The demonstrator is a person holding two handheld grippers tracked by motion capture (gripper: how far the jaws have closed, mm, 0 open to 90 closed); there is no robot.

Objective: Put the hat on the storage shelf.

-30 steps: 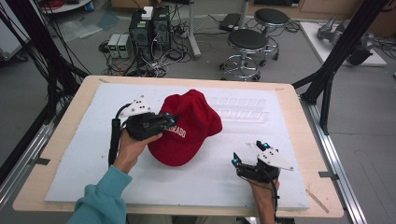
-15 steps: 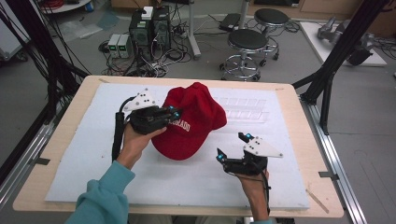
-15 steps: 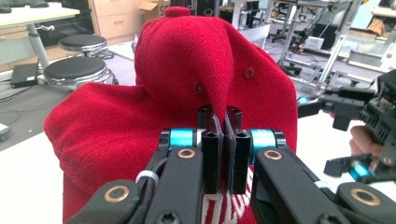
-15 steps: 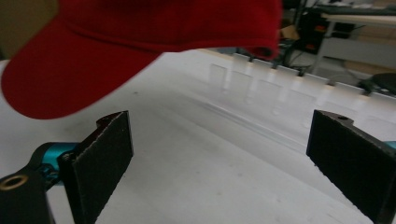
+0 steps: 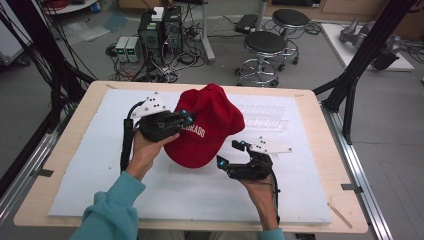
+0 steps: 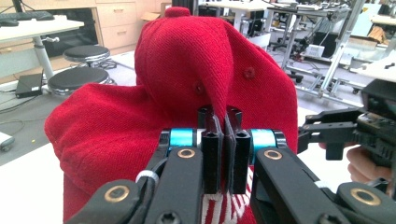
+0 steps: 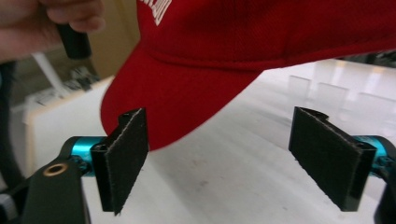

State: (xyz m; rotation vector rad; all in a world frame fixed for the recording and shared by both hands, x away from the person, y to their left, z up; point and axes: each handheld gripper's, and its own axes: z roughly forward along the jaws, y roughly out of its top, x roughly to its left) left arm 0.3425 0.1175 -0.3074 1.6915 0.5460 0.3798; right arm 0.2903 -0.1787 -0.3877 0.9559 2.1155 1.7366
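A red cap [image 5: 212, 125] with white lettering is held up off the white mat, its brim pointing toward the near side. My left gripper [image 5: 186, 117] is shut on a fold of the cap's fabric [image 6: 187, 60], and its pads [image 6: 225, 116] pinch the cloth tight. My right gripper [image 5: 229, 152] sits just below and in front of the brim [image 7: 177, 107]. Its jaws have just been closing a little but stand wide apart, and the pads [image 7: 123, 154] touch nothing. The brim's tip hangs above and beyond the right gripper [image 7: 219, 154], near its left pad.
A white foam mat [image 5: 100, 165] covers the wooden table [image 5: 330, 150]. A clear plastic tray [image 5: 265, 116] lies at the back right of the mat. Stools [image 5: 265, 45] and computer boxes stand on the floor beyond the table. Black frame poles [image 5: 360, 65] flank it.
My right gripper has moved left and up, from the table's near right to just under the cap's brim, and its jaws have narrowed slightly. The left gripper has raised the cap a little.
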